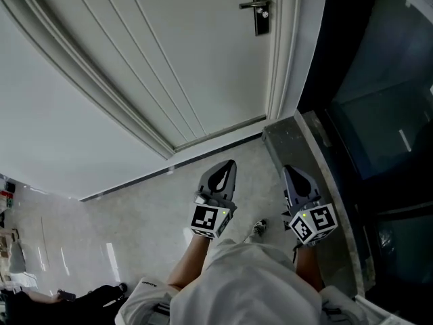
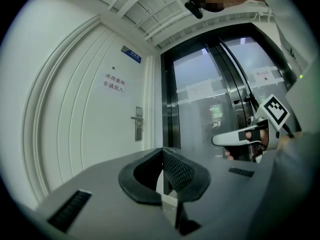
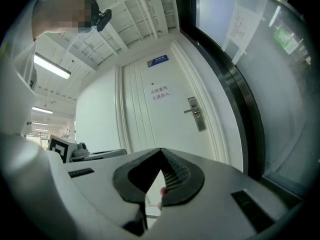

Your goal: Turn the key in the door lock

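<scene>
Door [image 1: 169, 59]: top cut off by head view's upper edge. Lock plate [image 1: 261, 22]: also cut at top. Keyhole, key: too small to tell in any view. Door sign [image 3: 160, 92], blue plate [image 3: 158, 61]: print too small to read. Shoe [image 1: 256, 230]: half hidden behind white garment [image 1: 250, 283]. Dark object [image 1: 95, 295] at bottom-left: cut by edge, kind unclear. Glass [image 1: 379, 114] at right: dark, nothing behind it discernible.

The right gripper [image 3: 160, 152], jaws together with an unclear reddish speck [image 3: 162, 190] low between them, faces the white door [image 3: 150, 121] and its lock plate [image 3: 196, 113].
</scene>
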